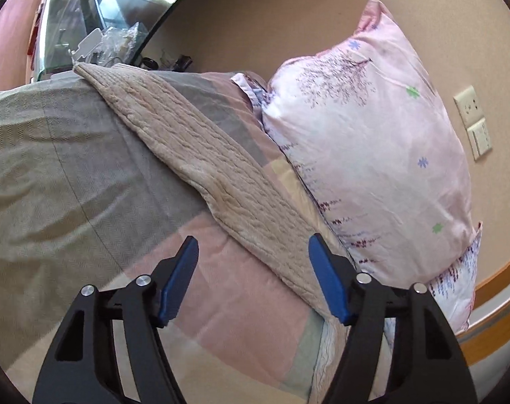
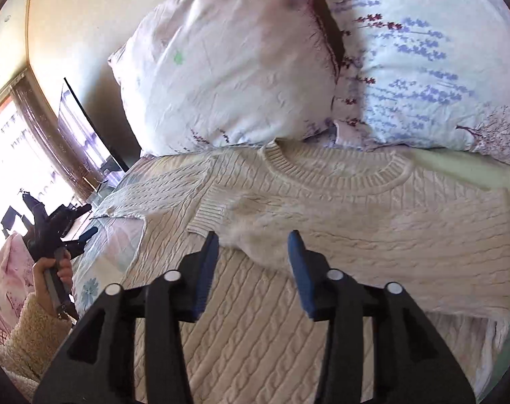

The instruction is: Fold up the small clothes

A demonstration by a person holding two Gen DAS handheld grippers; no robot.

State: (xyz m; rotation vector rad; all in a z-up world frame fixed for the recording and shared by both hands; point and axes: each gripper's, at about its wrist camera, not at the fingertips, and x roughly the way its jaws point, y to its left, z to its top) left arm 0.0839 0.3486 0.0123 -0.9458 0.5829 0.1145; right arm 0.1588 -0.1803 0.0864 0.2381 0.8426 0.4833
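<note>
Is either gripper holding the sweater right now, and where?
No. The left gripper and right gripper are both open and empty, over the sweater, which lies on the bed.

1. Beige wall behind the bed, with a socket and a switch below it.
2. Two pillows: pink pillow propped against the wall, lavender-print pillow beside it.
3. Patchwork bedspread in grey, pink and cream blocks.
4. Glass table at the bed's far end, cluttered with small items.
5. Window blown out with bright daylight, brown frame.
6. Wood trim along the wall's base.
</note>
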